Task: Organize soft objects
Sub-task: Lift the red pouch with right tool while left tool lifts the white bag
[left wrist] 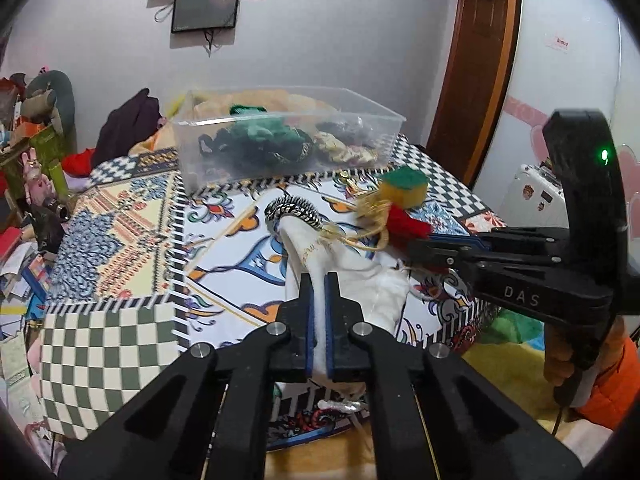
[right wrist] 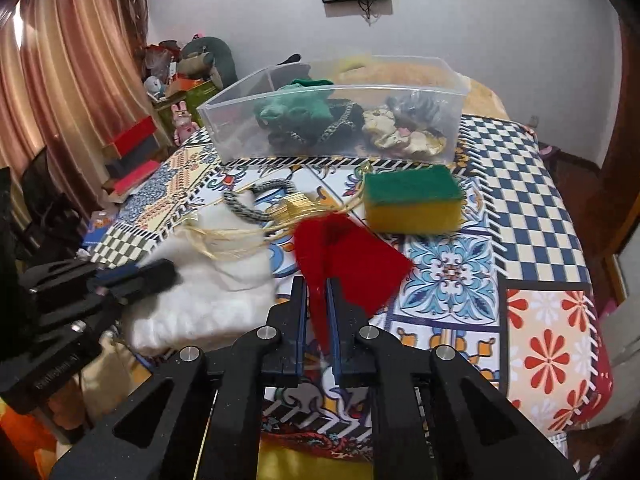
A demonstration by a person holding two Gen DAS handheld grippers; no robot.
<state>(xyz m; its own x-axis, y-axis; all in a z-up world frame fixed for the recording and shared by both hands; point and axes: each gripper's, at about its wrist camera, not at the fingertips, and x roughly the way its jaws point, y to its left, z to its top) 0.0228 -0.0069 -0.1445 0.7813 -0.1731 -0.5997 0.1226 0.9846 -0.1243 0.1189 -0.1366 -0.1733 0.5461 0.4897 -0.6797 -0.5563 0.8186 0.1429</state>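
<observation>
I am pinching a fold of the white fluffy cloth (left wrist: 320, 248) between my left fingers (left wrist: 319, 280), gripping it by an edge so the limp bulk can trail below instead of bunching. My right fingers (right wrist: 317, 285) are closing on a pleat of the red felt piece (right wrist: 352, 256), again by the edge, probably so each soft thing can be lifted clear and carried separately. Both pieces are lying on the patterned bedspread (right wrist: 520, 208), just in front of the clear plastic bin (right wrist: 332, 120), which I am taking as the place they belong, since it is already holding a green plush thing (right wrist: 296, 108) and other soft items. Between my cloths and the bin, a black-and-white braided loop (left wrist: 292, 210) and some straw-coloured raffia strands (right wrist: 236, 240) are lying across the white cloth, and they may be dragging along or snagging. The yellow sponge with green top (right wrist: 414, 204) is sitting just in front of the bin, toward its right end, untouched.
</observation>
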